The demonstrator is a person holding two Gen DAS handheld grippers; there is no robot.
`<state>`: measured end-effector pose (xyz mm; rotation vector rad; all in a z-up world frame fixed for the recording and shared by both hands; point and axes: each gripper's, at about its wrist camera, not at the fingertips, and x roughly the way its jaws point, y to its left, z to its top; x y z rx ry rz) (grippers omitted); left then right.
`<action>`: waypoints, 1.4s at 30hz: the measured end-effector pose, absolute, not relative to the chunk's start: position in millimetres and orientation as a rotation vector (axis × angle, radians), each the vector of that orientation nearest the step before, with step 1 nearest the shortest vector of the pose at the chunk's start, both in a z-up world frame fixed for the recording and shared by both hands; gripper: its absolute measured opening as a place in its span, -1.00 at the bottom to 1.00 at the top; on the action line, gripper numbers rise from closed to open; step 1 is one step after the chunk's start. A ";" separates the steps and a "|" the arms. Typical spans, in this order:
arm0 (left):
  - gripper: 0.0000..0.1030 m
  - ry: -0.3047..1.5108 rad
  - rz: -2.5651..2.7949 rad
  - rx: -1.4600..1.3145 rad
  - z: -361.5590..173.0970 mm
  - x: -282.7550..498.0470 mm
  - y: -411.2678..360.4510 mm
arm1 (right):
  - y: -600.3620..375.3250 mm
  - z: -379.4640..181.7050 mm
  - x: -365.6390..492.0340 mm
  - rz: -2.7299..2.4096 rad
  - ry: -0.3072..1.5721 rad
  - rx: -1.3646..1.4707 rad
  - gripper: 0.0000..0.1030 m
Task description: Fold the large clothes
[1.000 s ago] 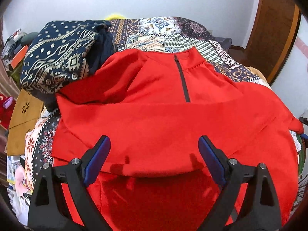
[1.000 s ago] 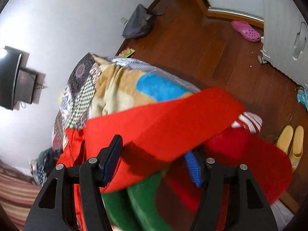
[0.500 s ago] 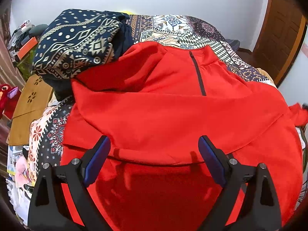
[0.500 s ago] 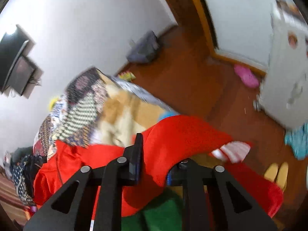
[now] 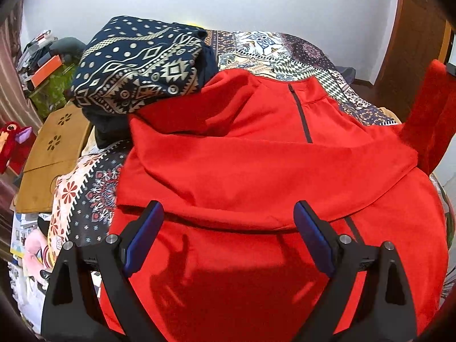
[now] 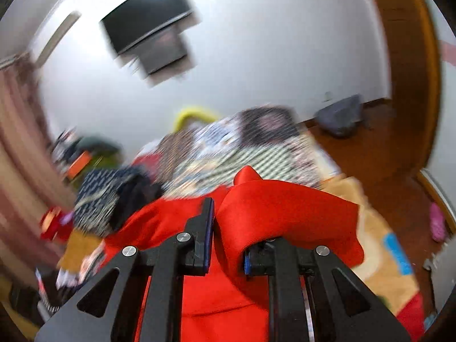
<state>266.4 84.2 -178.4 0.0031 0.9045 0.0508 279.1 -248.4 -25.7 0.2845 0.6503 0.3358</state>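
Note:
A red zip-neck pullover [image 5: 256,148] lies on the patterned bed, collar toward the far wall, one sleeve folded across its chest. My left gripper [image 5: 228,236] is open and empty, hovering over the lower part of the pullover. My right gripper [image 6: 228,239] is shut on the pullover's other red sleeve [image 6: 279,208] and holds it lifted above the garment. That raised sleeve shows at the right edge of the left wrist view [image 5: 430,114]. The right wrist view is blurred by motion.
A folded navy patterned garment [image 5: 142,65] lies on the bed at the pullover's far left shoulder. The patterned bedspread [image 5: 279,48] extends behind. A brown cardboard piece [image 5: 51,154] and clutter lie left of the bed. A wooden door [image 5: 413,42] is at right.
My right gripper closed on the red sleeve and swung it up and over toward the bed. My left gripper stayed open and drew back slightly over the pullover.

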 end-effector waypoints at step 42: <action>0.69 1.347 -0.550 -0.112 -228.1 479.9 -132.6 | -370.8 -107.2 228.9 0.054 0.905 0.335 0.08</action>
